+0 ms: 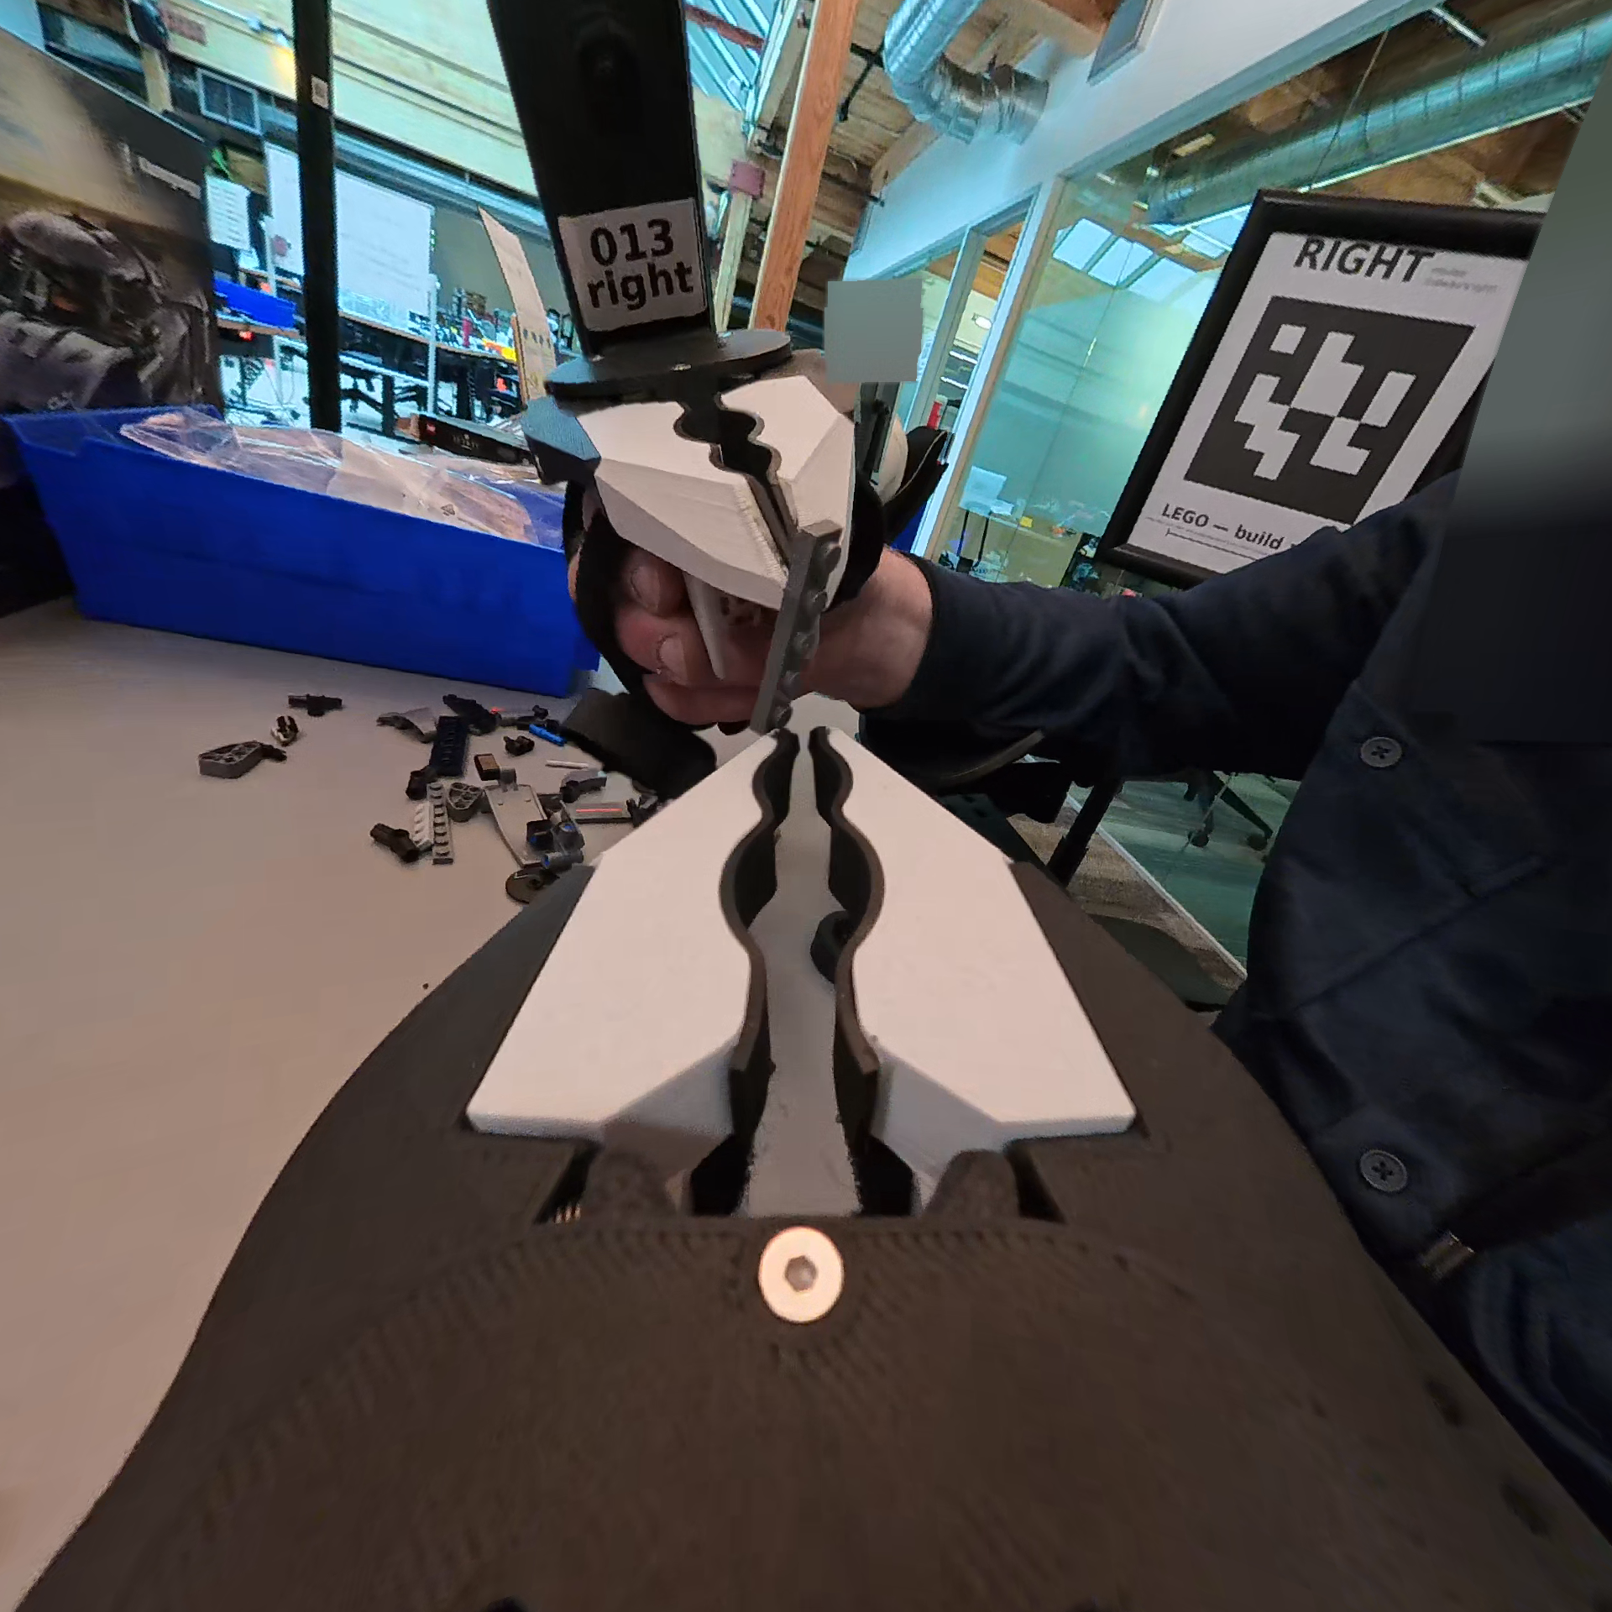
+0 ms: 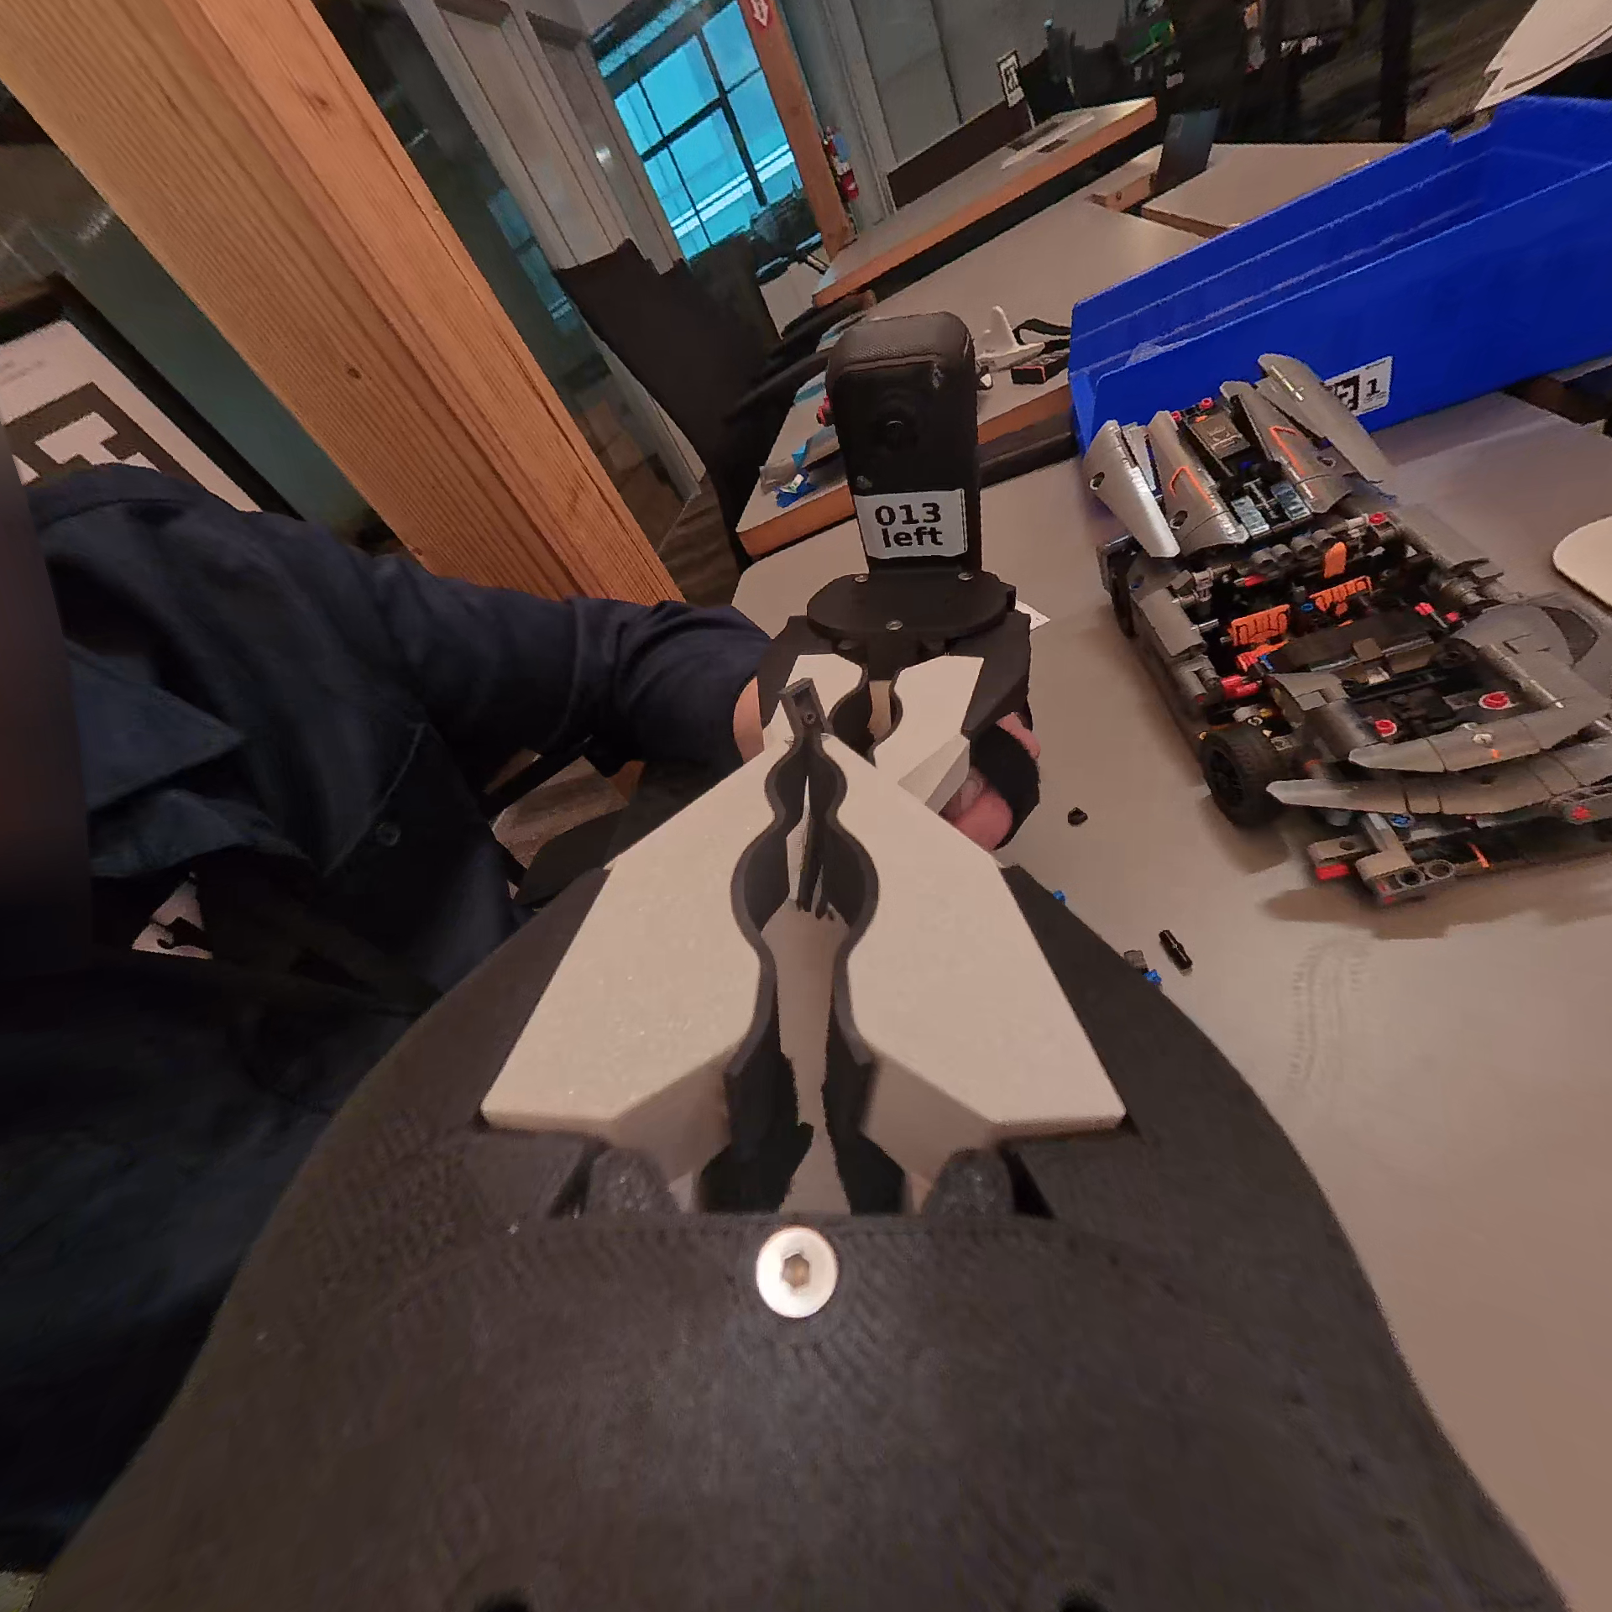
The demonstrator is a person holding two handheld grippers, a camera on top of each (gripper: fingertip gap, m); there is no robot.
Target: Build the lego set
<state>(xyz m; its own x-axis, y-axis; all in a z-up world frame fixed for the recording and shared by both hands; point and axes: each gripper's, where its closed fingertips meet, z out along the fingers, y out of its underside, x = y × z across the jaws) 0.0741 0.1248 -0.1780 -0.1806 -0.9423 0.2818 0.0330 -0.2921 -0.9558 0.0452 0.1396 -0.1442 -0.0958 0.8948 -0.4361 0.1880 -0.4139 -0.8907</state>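
My right gripper is shut on a long thin grey studded plate, seen edge-on, its end sticking out past the tips. In the left wrist view the right gripper points down and the plate hangs from it. The plate's lower end sits just at the tips of my left gripper. The left gripper's jaws stand a narrow gap apart and hold nothing. It also shows in the right wrist view, facing me. A partly built grey and orange lego car lies on the table to the right.
Loose small lego pieces lie scattered on the grey table in front of a blue bin holding plastic bags. A few more pieces lie near the car. A framed marker sign stands at the right. A wooden pillar rises behind. The left gripper's tips are roughly 4 cm from the right gripper's.
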